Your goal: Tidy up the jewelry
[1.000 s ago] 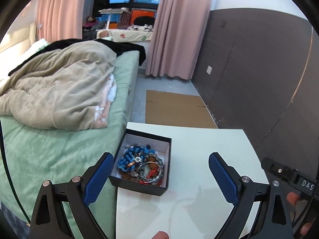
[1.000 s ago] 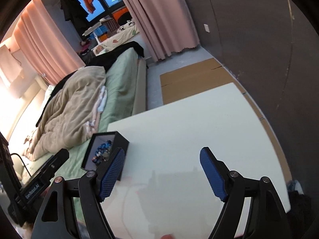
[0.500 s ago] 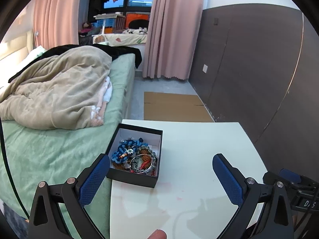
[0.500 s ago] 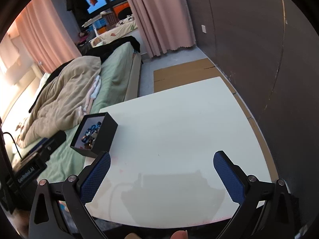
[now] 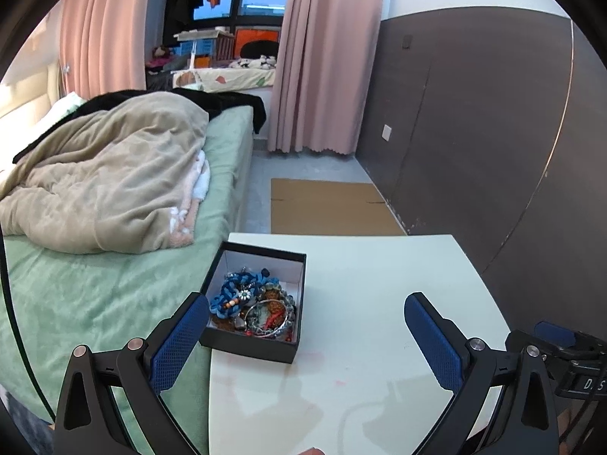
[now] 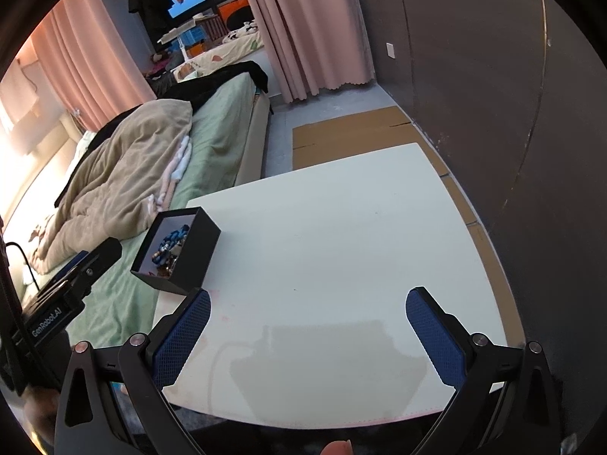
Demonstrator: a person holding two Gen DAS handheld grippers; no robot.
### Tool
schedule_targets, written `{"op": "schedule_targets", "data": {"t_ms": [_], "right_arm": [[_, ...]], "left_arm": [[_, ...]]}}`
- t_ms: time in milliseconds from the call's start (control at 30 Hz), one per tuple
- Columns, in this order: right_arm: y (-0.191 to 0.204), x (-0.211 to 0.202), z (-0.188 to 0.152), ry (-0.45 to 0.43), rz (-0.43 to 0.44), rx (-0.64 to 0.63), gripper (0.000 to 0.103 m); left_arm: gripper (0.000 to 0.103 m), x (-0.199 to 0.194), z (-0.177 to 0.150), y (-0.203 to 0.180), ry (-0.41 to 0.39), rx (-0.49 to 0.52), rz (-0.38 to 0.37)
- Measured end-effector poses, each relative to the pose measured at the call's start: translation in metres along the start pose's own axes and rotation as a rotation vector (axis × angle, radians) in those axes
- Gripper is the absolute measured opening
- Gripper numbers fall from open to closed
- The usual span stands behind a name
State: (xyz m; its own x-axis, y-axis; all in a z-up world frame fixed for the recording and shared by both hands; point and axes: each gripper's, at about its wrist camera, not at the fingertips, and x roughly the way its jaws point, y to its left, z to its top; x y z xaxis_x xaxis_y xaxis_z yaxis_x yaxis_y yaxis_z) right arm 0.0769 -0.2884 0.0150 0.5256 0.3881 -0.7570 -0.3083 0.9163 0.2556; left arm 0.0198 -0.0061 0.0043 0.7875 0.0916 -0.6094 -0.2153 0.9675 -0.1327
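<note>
1. Over the last second both grippers have drawn back and lifted a little: in the left wrist view the black box (image 5: 253, 305) sat larger and closer between the fingers a second ago, and now lies further ahead, just inside the left finger's tip.

2. The left gripper (image 5: 307, 335) hangs with its blue-padded fingers spread wide and nothing between them; the box's near left corner sits just beside the left finger (image 5: 178, 341), and the right finger is well apart from it over bare surface (image 5: 379, 303).

3. The right gripper (image 6: 307, 337) is likewise spread wide and holds nothing. From its view the box (image 6: 178, 254) stands ahead of and beyond the left finger, at the surface's left edge by the bed (image 6: 212, 144).

4. The jewelry (image 5: 254, 309) lies heaped in the box: a blue braided piece, a silver bangle, red and brown beads, all tangled together. No piece shows on the surface outside it.

5. What the pull-back means I can only guess. A full box and bare surface would suit pieces waiting to be laid out, or pieces all gathered in.
</note>
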Motion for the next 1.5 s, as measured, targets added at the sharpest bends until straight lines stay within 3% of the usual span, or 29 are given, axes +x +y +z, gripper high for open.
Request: {"op": "schedule_targets", "data": {"t_ms": [567, 1500], "right_arm": [[-0.001, -0.007, 0.005, 0.009, -0.049, -0.005, 0.103], [0.002, -0.003, 0.006, 0.019, -0.053, -0.005, 0.103]], "left_arm": [[0.103, 0.0, 0.0, -0.008, -0.005, 0.032, -0.003], [0.103, 0.001, 0.0, -0.002, 0.007, 0.008, -0.014]]}}
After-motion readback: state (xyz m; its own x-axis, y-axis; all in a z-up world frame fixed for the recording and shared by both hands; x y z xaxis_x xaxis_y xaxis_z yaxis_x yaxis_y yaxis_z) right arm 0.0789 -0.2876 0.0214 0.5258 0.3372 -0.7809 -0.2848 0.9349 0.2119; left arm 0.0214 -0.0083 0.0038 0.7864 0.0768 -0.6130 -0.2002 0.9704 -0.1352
